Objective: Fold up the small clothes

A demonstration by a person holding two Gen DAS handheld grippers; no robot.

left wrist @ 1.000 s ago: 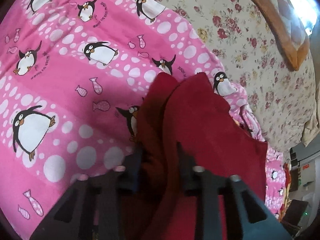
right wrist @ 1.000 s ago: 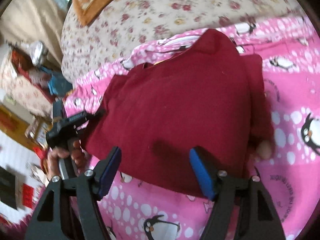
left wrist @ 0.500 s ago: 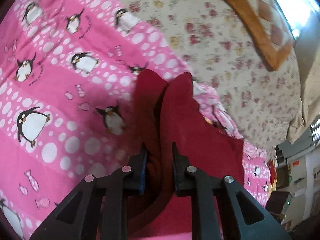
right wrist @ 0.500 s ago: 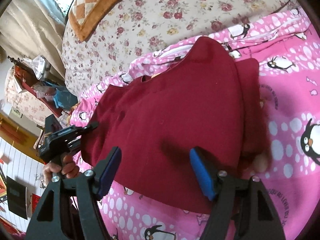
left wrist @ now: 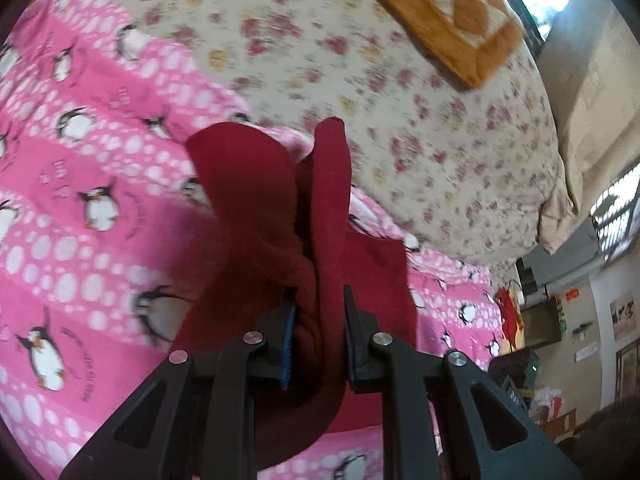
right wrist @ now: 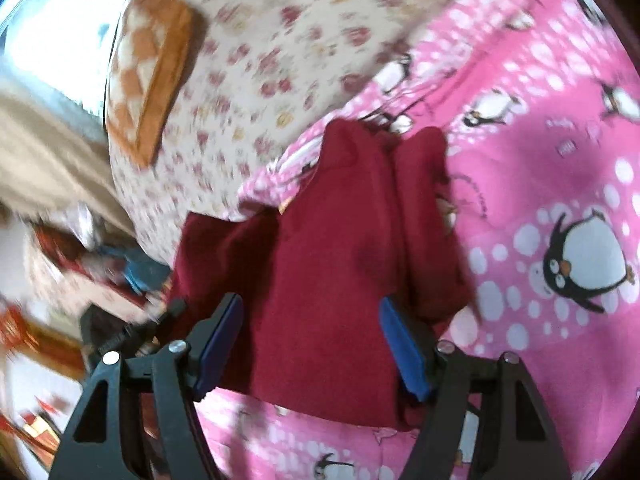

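Observation:
A dark red garment (left wrist: 248, 200) lies on the pink penguin blanket (left wrist: 80, 260). My left gripper (left wrist: 318, 336) is shut on a bunched edge of it. From the jaws the cloth rises in a standing fold, and part of it hangs off the blanket. In the right wrist view the garment (right wrist: 328, 260) spreads out below my right gripper (right wrist: 310, 344). Its blue pads (right wrist: 404, 348) stand wide apart over the cloth and do not press on it. The left gripper (right wrist: 132, 328) shows at the garment's left corner.
Beyond the pink blanket (right wrist: 560, 160) is a cream floral bedspread (left wrist: 360, 60). An orange checked pillow (left wrist: 452, 12) lies at its far end. Past the bed's edge are shelves and room clutter (left wrist: 560, 340).
The left gripper's jaws closed on the red cloth, then lifted it, so the fold now stands up from the blanket. The right gripper rolled and shifted over the garment, still open.

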